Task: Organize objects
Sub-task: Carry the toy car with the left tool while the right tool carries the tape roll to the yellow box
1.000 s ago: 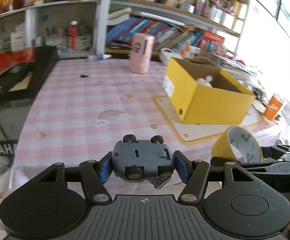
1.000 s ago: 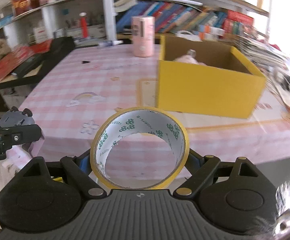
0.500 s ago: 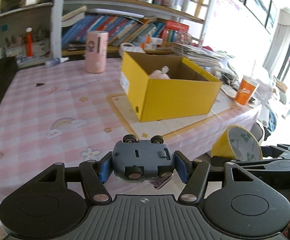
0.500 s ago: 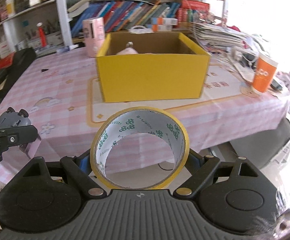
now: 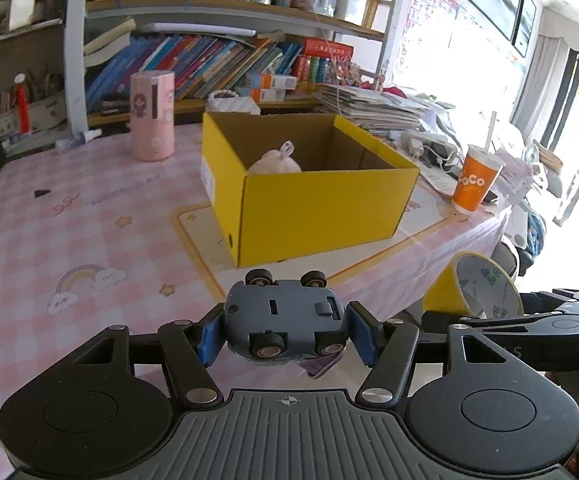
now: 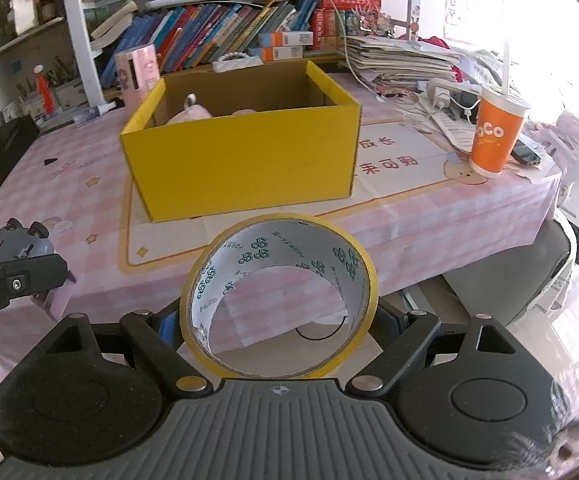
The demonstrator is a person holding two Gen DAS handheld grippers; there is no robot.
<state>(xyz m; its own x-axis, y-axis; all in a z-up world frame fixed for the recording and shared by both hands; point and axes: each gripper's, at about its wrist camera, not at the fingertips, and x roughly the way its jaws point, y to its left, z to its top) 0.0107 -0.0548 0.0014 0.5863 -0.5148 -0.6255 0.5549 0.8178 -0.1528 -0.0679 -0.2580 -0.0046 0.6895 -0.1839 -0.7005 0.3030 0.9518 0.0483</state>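
My left gripper [image 5: 287, 336] is shut on a grey-blue toy car [image 5: 285, 322], held belly-up with its wheels showing. My right gripper [image 6: 277, 320] is shut on a yellow tape roll [image 6: 279, 296], its printed white core facing the camera. Both hang in the air just off the near edge of the table. Ahead stands an open yellow cardboard box [image 5: 321, 204] [image 6: 241, 160] on a cream mat, with a pink soft item [image 5: 275, 162] inside. The tape roll [image 5: 473, 288] and right gripper show at the right of the left wrist view; the car [image 6: 19, 242] shows at the left of the right wrist view.
The table wears a pink checked cloth [image 5: 69, 216]. A pink cylinder [image 5: 152, 114] stands behind the box. An orange paper cup [image 6: 495, 136] with a straw sits at the right, among papers and cables. Crowded bookshelves [image 6: 229, 36] rise behind. A dark chair [image 6: 529, 272] sits below the table's right corner.
Both grippers have swung rightward along the table's near edge, so the yellow box now sits straight ahead and the orange cup has come into view. Both grips are unchanged.
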